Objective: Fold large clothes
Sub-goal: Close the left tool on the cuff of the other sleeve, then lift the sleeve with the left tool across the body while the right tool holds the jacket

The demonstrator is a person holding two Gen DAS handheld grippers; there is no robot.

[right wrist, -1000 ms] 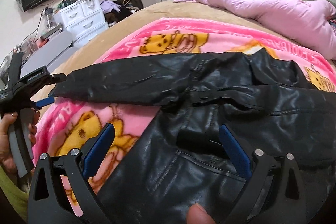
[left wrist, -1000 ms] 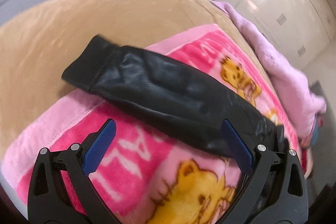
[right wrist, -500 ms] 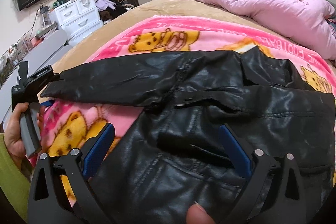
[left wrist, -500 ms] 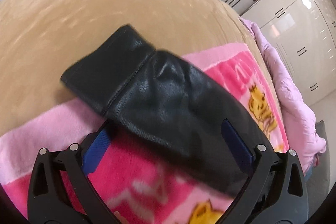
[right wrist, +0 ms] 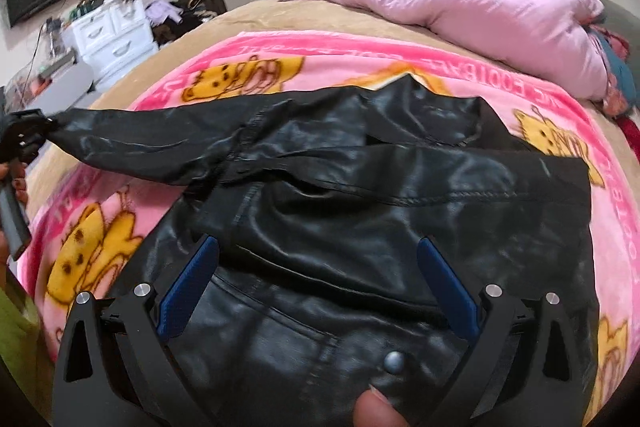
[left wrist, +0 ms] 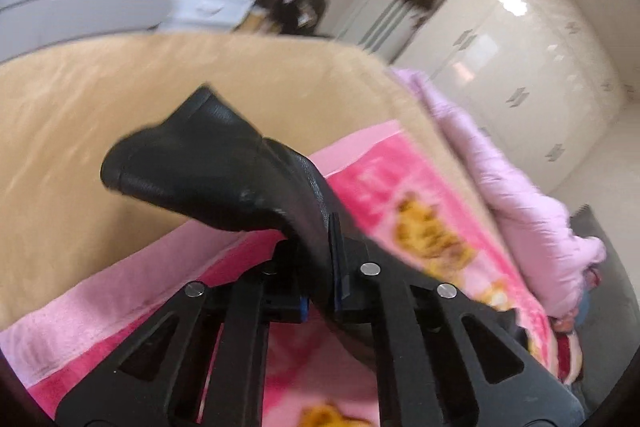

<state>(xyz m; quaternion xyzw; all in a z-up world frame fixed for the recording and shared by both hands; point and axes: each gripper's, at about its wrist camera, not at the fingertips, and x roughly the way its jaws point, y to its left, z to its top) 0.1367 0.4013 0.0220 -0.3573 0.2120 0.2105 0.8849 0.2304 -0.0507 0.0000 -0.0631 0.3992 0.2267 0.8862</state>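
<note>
Now the left gripper (left wrist: 320, 267) has snapped shut on the sleeve (left wrist: 224, 175), which was lying flat a moment ago and hangs lifted. Further off, the right gripper (right wrist: 316, 291) stays wide open above the black jacket (right wrist: 400, 195) on the pink blanket (right wrist: 552, 95).

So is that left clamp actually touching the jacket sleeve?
Touching. In the left wrist view the left gripper has its jaws shut on the black sleeve, which bunches up between them. They have just been closing.
</note>
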